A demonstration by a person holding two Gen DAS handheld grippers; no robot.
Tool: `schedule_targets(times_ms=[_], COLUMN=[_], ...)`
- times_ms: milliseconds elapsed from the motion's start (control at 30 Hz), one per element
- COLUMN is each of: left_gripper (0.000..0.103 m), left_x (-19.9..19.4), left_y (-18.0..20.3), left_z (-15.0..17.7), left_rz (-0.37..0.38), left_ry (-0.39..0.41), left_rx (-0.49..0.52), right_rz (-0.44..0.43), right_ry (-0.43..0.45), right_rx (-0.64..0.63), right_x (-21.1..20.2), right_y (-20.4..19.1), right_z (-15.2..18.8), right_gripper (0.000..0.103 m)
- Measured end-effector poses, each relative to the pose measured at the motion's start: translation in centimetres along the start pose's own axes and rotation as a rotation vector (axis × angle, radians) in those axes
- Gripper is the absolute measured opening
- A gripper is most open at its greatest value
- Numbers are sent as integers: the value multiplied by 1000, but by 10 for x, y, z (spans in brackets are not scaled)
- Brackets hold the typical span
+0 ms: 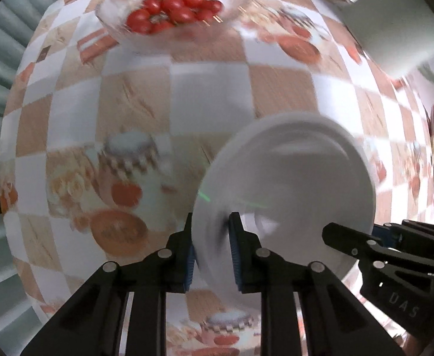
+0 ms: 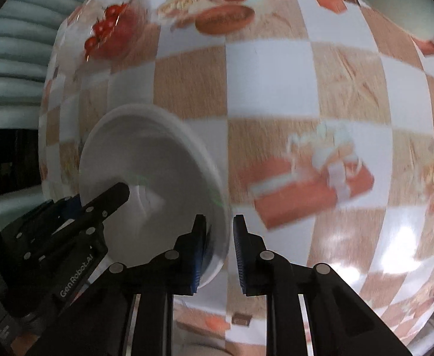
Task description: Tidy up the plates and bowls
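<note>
Motion blur softens both wrist views of a bench covered in an orange-and-white checked cloth printed with food pictures [image 2: 270, 77]. A white round ceramic bowl [image 1: 291, 178] sits tilted between the two tools, its open side facing the cameras, apparently lifted off the cloth, though the blur makes that uncertain. The left gripper [image 1: 211, 237] has its jaws clamped on the bowl's near left rim, one blue pad inside the wall and one outside. The right gripper [image 2: 218, 237] straddles the opposite rim: one pad sits against the inside, while the outer pad stands slightly clear of the wall, so its jaws look a little apart and not yet gripping. Each view shows the other tool reaching into the bowl from the side. The bowl appears empty. Far across the bench, well apart from the white bowl, a clear glass bowl [image 1: 169, 6] holds a cluster of red cherry tomatoes [image 1: 172, 9]. A pale object shows at the far right edge, too blurred to name. The rim lies directly between both sets of jaws, so a two-handed carry seems to be the step in hand.
</note>
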State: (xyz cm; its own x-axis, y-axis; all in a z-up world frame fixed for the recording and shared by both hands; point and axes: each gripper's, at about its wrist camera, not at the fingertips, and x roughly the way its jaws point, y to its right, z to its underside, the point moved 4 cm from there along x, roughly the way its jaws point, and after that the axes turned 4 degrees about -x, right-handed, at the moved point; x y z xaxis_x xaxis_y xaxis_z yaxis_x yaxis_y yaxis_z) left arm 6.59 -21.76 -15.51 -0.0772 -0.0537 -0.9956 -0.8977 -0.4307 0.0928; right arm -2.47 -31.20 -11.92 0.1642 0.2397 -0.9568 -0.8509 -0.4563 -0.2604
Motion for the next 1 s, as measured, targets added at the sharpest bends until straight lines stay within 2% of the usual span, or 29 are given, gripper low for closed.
schedule_targets(times_ms=[167,467,667,767,900,1000], left_gripper=[23,23,23,23,23,23], left_x=[0,3,7,9,-8,-25], left_y=[15,27,37,36,31,29], left_z=[47,116,127,108,94,105], left_rz=[-24,-5,-13,-7,-9,-13], left_ry=[1,-34,-38,-39,-16,0], left_rx=[69,76,75,62,67,80], right_rz=[9,-2,10,20,28,36], right_ry=[-31,-77,-77,-72,-59,-50], right_rx=[7,32,45,41,34,34], right_x=[4,8,8,9,1,-6], right_y=[4,15,19,13,7,3], right_z=[38,96,104,103,103,108], right_gripper=[22,22,22,22,22,22])
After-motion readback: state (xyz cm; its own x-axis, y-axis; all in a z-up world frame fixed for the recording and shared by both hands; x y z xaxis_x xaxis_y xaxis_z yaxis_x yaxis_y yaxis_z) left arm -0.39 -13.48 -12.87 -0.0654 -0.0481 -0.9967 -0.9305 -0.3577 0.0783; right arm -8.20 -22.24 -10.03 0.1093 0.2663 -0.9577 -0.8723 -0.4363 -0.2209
